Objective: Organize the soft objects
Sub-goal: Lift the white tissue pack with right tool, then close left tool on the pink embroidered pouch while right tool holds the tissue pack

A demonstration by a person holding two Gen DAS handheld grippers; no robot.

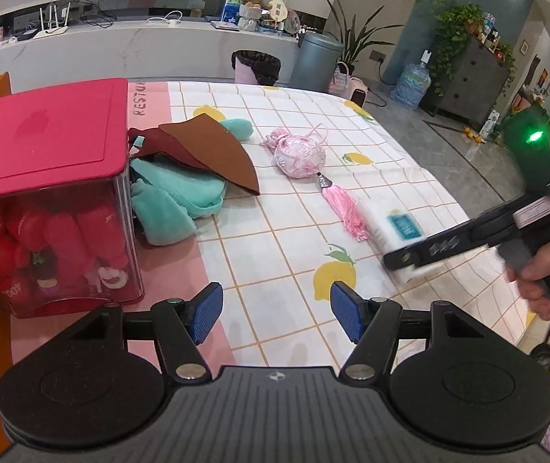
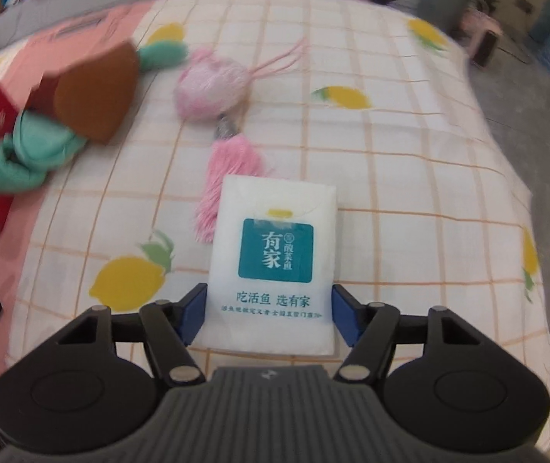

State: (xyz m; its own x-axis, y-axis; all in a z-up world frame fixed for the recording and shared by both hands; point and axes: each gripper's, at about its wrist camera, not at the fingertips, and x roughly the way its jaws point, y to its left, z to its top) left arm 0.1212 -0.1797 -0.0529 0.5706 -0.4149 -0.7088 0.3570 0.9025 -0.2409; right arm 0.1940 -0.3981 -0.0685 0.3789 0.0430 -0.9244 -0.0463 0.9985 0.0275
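A white tissue pack [image 2: 275,254] with a teal label lies flat on the lemon-print tablecloth [image 2: 410,177]. My right gripper [image 2: 269,308] points steeply down with the pack's near end between its blue pads [image 2: 194,310], which touch both side edges. The left wrist view shows the same pack [image 1: 394,223] under the right gripper [image 1: 410,260] at the table's right side. My left gripper [image 1: 277,308] hangs open over the cloth with nothing between its fingers. Farther back lie a pink sachet [image 1: 300,154] with a tassel, a teal cloth [image 1: 174,200] and a brown cloth [image 1: 213,150].
A clear box with a red lid [image 1: 43,135], holding red soft items, stands at the left beside the cloth pile. The table's right edge [image 1: 468,208] drops to a grey floor. A hand [image 1: 537,270] holds the right gripper's handle. Bins [image 1: 255,65] stand beyond the table.
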